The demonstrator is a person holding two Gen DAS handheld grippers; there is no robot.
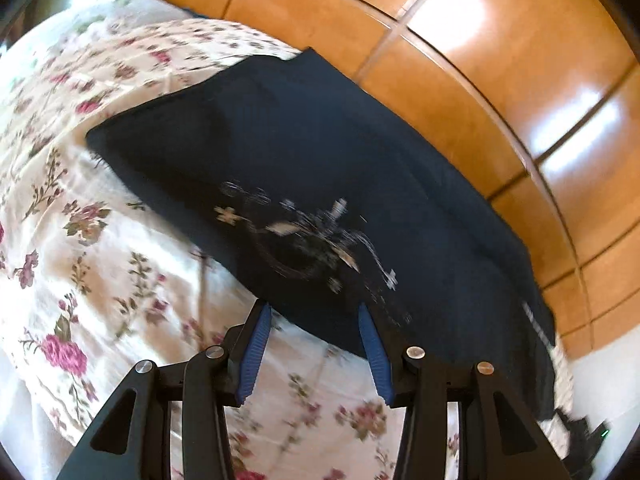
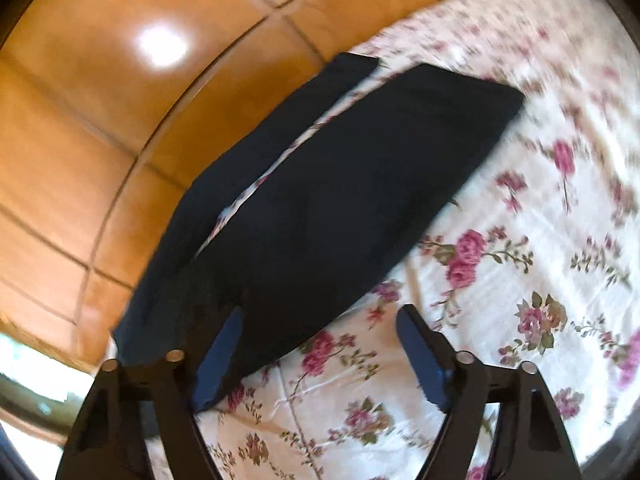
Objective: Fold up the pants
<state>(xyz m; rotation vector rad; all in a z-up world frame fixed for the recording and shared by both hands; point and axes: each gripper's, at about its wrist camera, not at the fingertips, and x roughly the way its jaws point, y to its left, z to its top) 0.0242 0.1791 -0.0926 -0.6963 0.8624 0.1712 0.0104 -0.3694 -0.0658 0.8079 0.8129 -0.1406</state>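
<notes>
Dark navy pants [image 1: 320, 140] lie flat on a floral bedsheet [image 1: 100, 240], with a pale embroidered motif [image 1: 304, 236] near their closer end. My left gripper [image 1: 313, 309] hangs open just above the pants' near edge, with nothing pinched between its blue pads [image 1: 256, 352]. In the right wrist view the pants [image 2: 340, 180] show two legs with a thin strip of sheet between them. My right gripper [image 2: 320, 312] is open over their near edge, and the left pad [image 2: 224, 352] overlaps the dark cloth. Both views are motion-blurred.
Glossy wooden panels [image 1: 500, 80] run along the far side of the bed, also seen in the right wrist view [image 2: 100, 120]. One pant leg lies along that bed edge. The floral sheet [image 2: 520, 280] spreads wide on the other side.
</notes>
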